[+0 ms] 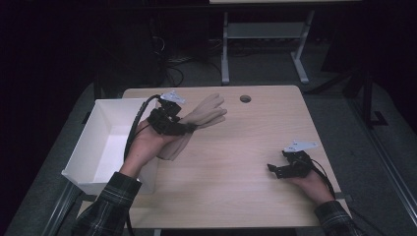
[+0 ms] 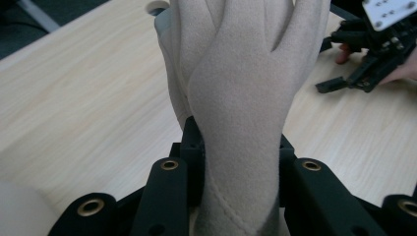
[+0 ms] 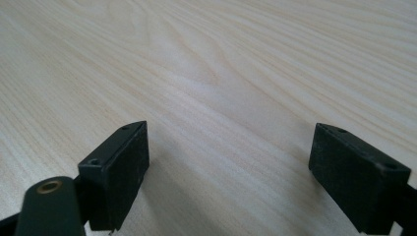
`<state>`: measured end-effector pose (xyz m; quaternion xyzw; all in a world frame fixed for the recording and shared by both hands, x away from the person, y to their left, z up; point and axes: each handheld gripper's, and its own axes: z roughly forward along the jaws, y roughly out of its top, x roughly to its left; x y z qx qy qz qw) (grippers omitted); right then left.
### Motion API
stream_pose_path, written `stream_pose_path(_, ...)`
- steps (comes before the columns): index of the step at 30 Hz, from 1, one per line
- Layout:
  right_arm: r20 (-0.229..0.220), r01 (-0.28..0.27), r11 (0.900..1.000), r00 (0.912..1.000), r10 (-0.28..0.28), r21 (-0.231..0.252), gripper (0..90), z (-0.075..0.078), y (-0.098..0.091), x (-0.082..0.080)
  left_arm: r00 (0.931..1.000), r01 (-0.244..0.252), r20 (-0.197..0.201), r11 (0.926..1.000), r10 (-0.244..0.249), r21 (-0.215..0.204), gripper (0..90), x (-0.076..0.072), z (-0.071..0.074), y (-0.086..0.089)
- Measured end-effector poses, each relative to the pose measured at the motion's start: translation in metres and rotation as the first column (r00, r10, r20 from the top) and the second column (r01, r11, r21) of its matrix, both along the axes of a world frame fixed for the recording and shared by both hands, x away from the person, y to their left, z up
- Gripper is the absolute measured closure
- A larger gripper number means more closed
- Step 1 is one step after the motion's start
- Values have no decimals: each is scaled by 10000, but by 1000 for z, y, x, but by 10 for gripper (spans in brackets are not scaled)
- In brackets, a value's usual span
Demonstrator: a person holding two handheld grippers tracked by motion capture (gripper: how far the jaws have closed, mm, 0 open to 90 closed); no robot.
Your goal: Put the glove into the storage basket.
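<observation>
2 beige gloves (image 2: 236, 98) pinched in left gripper (image 1: 169, 120) fingers; right gripper (image 3: 231, 182) fingers spread.

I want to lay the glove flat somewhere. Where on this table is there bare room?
The widest bare wood lies between the beige glove in the left claw and the right claw, running to the near edge. The far right corner past the round cable hole is free too. The left edge is crowded by the white box.

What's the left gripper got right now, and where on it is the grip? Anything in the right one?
The left gripper holds a beige glove clamped at its wrist, above the cuff. The right gripper is open over the table, holding nothing.
</observation>
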<state>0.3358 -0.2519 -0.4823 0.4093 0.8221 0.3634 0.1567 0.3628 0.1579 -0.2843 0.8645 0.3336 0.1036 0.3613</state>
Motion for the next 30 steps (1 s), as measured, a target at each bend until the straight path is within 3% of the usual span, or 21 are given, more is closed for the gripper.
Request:
stream_pose_path(9,-2,-4,10000,10000,4,4,147,0,0,0,9965,-823,156,9966,823,-31,696,3,8,36)
stream_pose_path(18,-7,-11,10000,10000,11,2,147,0,0,0,9790,-2026,188,9789,2032,-263,696,4,10,88)
stream_pose_path(21,-2,-9,10000,10000,9,5,148,0,0,0,9688,-2461,262,9691,2464,-143,696,2,8,101)
stream_pose_path(22,-21,-2,10000,10000,2,11,148,0,0,0,9688,-2461,262,9691,2464,-143,696,2,8,101)
stream_pose_path(27,-24,-28,10000,10000,28,10,147,0,0,0,9460,-3231,416,9457,3216,357,696,-1,2,126)
stream_pose_path(30,-26,-29,10000,10000,29,15,147,0,0,0,9284,-3711,409,9271,3693,528,696,-1,-5,139)
